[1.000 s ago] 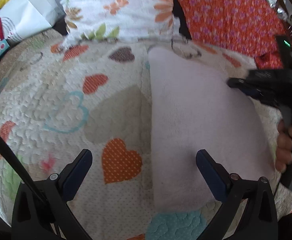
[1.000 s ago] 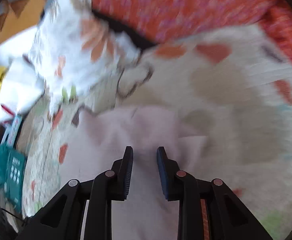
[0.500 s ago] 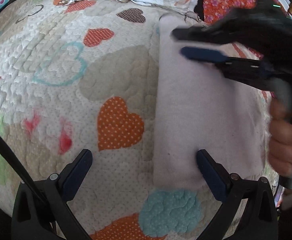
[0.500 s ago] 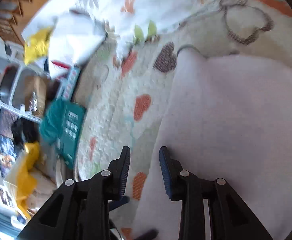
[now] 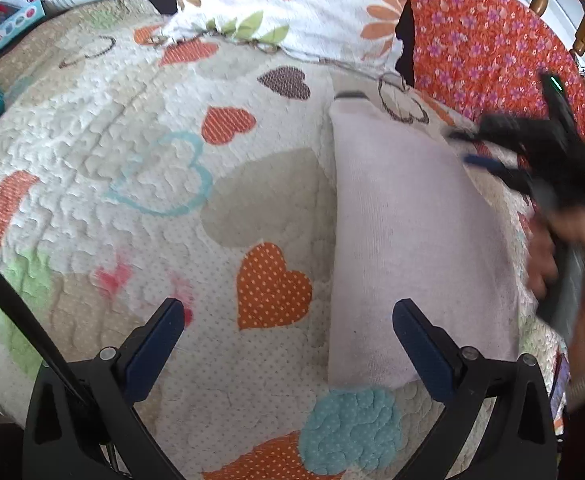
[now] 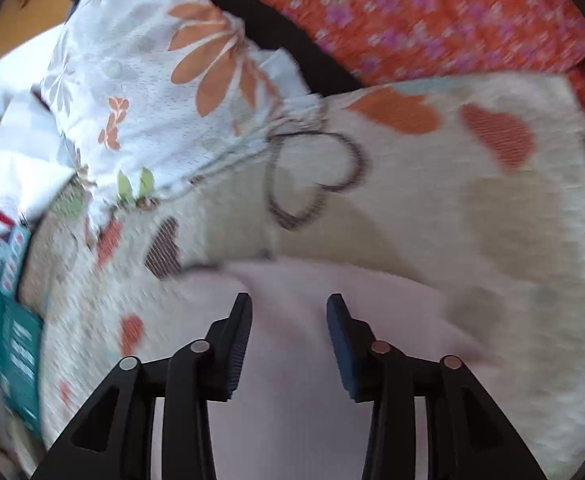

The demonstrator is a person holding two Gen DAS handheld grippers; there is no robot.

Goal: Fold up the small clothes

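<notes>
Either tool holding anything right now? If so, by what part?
Nothing held. Left tool is wide open above the quilt; right tool, jaws just opening, has only the pink cloth lying beneath it.

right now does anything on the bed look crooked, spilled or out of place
Nothing stands out. The pale pink garment lies folded flat on the heart quilt, its edges fairly straight, with no spill or damage showing.
</notes>
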